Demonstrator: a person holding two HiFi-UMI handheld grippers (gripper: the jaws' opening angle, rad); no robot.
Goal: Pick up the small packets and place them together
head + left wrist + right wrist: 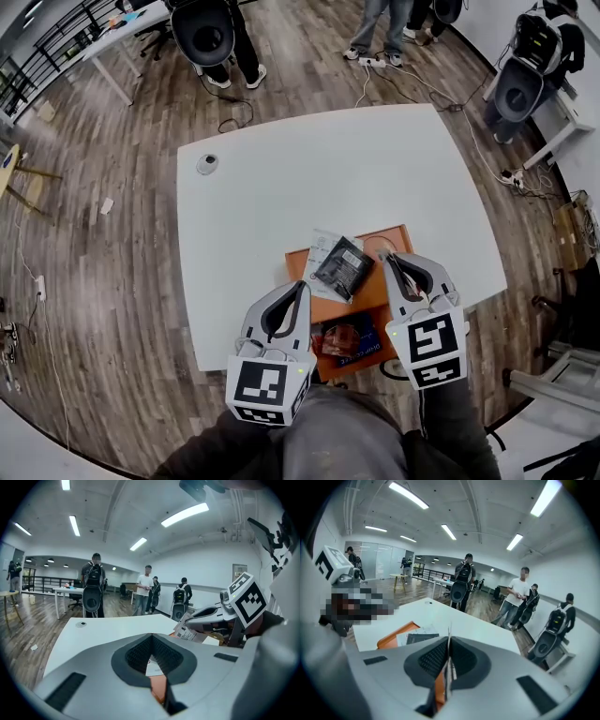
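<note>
Left gripper (303, 286) jaws together and empty, right gripper (392, 258) clamped on a thin packet (449, 631) seen edge-on, black packet (342, 267) and white packet (323, 246) lying touching on orange tray (375, 295), white surface (281, 187) beneath

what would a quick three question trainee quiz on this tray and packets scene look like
1. True or false: the black packet lies on the orange tray.
2. The right gripper is: A open wide, B shut on a thin pale packet, C shut on the black packet?
3. Fill in: the tray sits on a ___ table.
Key: 1 true; 2 B; 3 white.
</note>
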